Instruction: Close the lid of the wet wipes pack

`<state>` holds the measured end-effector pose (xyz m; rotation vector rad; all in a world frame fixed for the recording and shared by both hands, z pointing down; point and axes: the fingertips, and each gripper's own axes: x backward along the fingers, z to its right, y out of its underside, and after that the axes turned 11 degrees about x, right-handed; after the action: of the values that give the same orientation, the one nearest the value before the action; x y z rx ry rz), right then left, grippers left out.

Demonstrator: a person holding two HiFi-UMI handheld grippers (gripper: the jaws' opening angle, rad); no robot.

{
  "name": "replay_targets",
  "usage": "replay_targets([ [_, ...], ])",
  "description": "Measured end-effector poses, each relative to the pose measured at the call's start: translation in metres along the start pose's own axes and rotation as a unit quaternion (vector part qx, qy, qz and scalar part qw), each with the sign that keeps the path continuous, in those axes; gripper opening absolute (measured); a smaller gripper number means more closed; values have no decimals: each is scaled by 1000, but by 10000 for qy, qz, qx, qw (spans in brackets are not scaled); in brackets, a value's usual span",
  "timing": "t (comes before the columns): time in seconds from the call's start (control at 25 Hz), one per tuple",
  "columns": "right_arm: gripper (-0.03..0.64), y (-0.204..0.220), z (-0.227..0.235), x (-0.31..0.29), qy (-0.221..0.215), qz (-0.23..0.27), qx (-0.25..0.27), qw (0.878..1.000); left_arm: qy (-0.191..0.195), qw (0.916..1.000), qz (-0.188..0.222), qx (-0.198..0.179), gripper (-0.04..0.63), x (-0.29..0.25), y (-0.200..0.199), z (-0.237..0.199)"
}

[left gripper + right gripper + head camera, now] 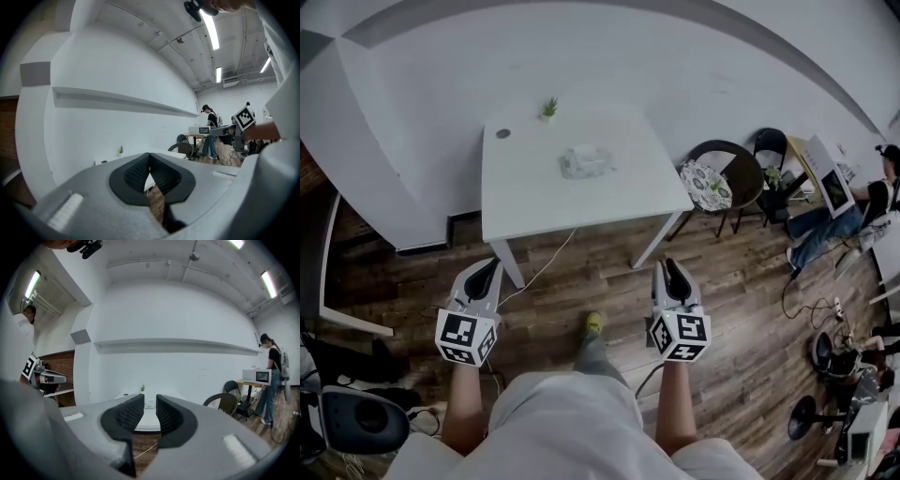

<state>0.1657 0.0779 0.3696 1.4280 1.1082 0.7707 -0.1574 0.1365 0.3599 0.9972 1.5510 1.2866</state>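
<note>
Closest to us were our own light clothing [572, 427] and bare forearms [464, 408], each arm ending in a gripper held out low over the wooden floor [581, 272]. The left gripper [492, 266] had its jaws pressed together at the tips, the dark pads meeting with nothing caught between them. The right gripper [672, 266] had its jaws standing apart with a clear gap. Through that gap we saw only the distant table, so it carried nothing either.

The wet wipes pack [586, 162] lay near the middle of the white table [525, 192], well apart from both grippers, with bare floor between us and the table's near edge. A small potted plant [548, 109] stood at the far edge, and a dark round spot [502, 133] sat near the far left corner. From where we stood the pack was only a pale, crumpled shape. We could not make out its lid, nor whether it stood up or lay flat.

As we judged it, the task proper had not begun, since neither gripper touched the pack. What was left was nearly everything: close in on the table, bring a gripper over the pack, find the flap and press it down until it seated. The other gripper might have to steady the pack. The left gripper's closed tips looked well suited to the pressing.
</note>
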Motion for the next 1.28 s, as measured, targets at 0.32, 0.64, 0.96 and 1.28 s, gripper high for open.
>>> replay_targets([
  [0.32, 83, 8, 65, -126, -380, -159, -85, 9991, -250, 9991, -315, 129, 0, -126, -3, -14],
  [0.64, 83, 6, 105, -246, -1053, -232, 19, 9942, -622, 9968, -450, 215, 0, -230, -11, -22],
  [0.96, 83, 9, 113, -317, -1527, -280, -99, 9878, -1000, 9922, -614, 424, 0, -276, -6, -44],
  [1.28, 83, 12, 109, -360, -1795, -340, -154, 9830, -1037, 9915, -667, 426, 0, -311, -10, -63],
])
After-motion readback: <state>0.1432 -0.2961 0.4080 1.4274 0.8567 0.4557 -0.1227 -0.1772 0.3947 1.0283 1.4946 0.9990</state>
